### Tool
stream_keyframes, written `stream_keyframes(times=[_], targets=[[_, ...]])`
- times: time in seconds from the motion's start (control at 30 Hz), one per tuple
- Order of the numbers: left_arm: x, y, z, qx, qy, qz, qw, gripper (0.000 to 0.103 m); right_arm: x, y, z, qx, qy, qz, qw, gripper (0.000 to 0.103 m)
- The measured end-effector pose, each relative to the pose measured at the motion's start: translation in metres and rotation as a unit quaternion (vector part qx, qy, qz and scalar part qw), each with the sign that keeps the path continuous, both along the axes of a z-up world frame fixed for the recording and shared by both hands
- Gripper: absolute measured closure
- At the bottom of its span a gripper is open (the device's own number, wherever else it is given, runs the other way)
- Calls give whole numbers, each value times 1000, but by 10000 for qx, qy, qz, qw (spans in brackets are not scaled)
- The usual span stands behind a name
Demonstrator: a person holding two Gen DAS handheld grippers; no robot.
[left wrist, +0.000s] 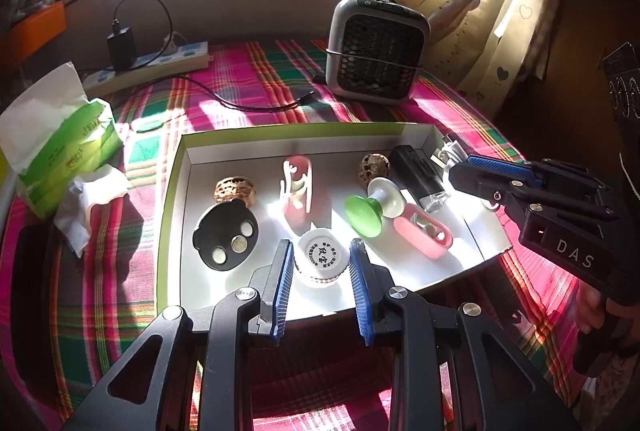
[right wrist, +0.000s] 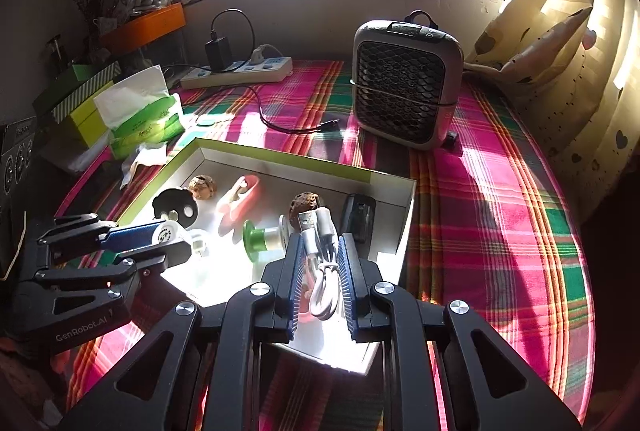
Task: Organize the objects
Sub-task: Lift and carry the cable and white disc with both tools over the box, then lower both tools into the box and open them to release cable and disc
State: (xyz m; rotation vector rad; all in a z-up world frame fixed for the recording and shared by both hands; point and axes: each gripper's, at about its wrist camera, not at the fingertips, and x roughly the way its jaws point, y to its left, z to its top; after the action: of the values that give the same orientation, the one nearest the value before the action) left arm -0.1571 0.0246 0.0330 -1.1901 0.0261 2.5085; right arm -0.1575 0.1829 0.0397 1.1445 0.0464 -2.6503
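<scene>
Left wrist view: left tool (left wrist: 320,257) straddles white jar (left wrist: 322,259) over the box (left wrist: 176,191); pads flank its cap, contact uncertain, so it may slip.

Right wrist view: right tool (right wrist: 320,271) clamps white cable (right wrist: 322,263) above the box's right end; loose loops may snag the black device (right wrist: 358,217).

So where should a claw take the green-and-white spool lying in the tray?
At the narrow white waist of the green-and-white spool, coming from above. It lies on its side in the tray, and the wide green and white flanges would keep the fingers from sliding off.
</scene>
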Motion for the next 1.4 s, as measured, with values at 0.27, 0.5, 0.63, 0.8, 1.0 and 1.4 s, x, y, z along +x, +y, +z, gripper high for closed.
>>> stream_keyframes(times=[0.27, 0.5, 0.63, 0.8, 1.0, 1.4], targets=[[-8, 7, -4, -14, -25, -61, 10000, 78, -25, 3, -6, -12, -142, -144, 9998, 84], [-11, 9, -3, -13, -19, -59, 10000, 78, -38, 2, -12, 106, -227, -263, 9993, 84], [-12, 10, -4, -18, -10, -84, 10000, 78, -40, 6, -15, 173, -286, -351, 9988, 84], [-12, 14, -5, -81, 43, -100, 9999, 78, -43, 10, -18, 208, -336, -433, 9983, 84], [-12, 22, -6, -122, 29, -188, 9997, 78, -45, 8, -20, 174, -369, -389, 9984, 84], [-16, 29, -13, -197, -86, -237, 9995, 78, -50, 1, -24, 223, -402, -262, 9986, 84]])
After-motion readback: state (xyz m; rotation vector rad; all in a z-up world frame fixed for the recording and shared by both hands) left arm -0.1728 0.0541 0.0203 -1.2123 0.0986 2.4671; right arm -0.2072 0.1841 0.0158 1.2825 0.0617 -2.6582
